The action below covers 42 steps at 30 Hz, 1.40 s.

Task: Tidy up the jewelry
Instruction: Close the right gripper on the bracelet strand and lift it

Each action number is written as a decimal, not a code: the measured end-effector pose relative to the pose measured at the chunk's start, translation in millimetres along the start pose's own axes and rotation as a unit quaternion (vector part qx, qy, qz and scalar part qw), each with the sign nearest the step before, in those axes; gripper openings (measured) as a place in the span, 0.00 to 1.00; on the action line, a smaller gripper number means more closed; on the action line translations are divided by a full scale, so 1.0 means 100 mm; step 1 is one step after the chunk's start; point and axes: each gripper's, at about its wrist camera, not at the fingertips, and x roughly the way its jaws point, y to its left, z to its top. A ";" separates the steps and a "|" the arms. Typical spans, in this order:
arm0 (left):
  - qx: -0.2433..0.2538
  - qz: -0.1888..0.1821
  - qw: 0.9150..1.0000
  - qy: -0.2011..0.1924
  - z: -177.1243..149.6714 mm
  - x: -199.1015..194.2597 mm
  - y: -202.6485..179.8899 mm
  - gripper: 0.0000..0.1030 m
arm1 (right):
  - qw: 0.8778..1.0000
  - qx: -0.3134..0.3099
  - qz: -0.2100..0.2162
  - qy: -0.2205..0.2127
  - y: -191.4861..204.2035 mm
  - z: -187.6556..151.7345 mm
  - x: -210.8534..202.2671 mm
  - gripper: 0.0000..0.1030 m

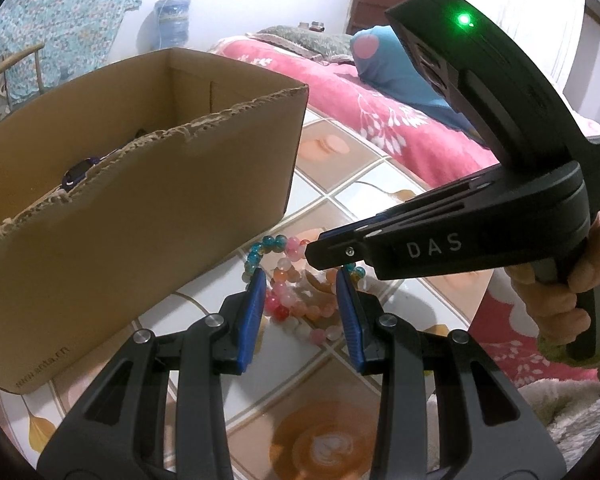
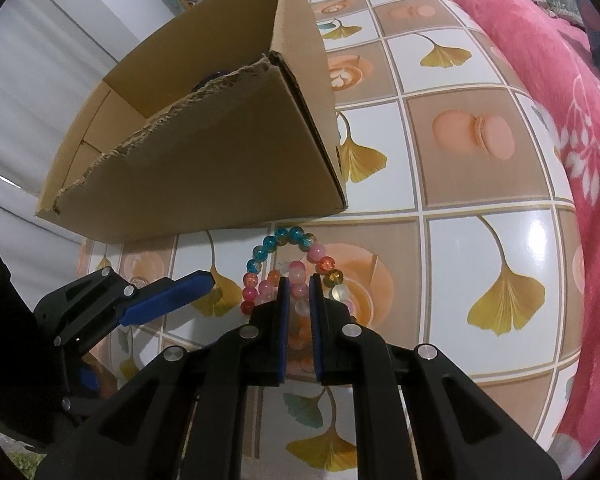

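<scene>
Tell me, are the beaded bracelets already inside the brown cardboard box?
No. The colourful beaded bracelets lie on the tiled tabletop, outside the brown cardboard box.

A tiled-pattern table carries a cardboard box and beaded bracelets just beside it.

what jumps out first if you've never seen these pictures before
The heap of bright bead bracelets on the ginkgo-print tablecloth, just in front of a torn-rimmed cardboard box. The right hand-held gripper is nearly shut on pink beads, while the left hand-held gripper stands open around the pile.
</scene>
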 end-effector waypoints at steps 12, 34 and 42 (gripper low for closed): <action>0.001 0.006 1.000 -0.003 -0.01 0.00 -0.01 0.34 | 1.000 -0.005 0.018 -0.011 0.05 0.01 -0.08 0.10; -0.018 -0.003 1.000 -0.016 -0.03 -0.06 0.07 0.34 | 0.999 0.017 0.028 -0.003 -0.09 -0.04 -0.06 0.10; 0.011 -0.007 1.000 -0.004 0.08 0.08 -0.01 0.32 | 0.998 0.032 0.056 -0.003 -0.23 -0.07 -0.03 0.10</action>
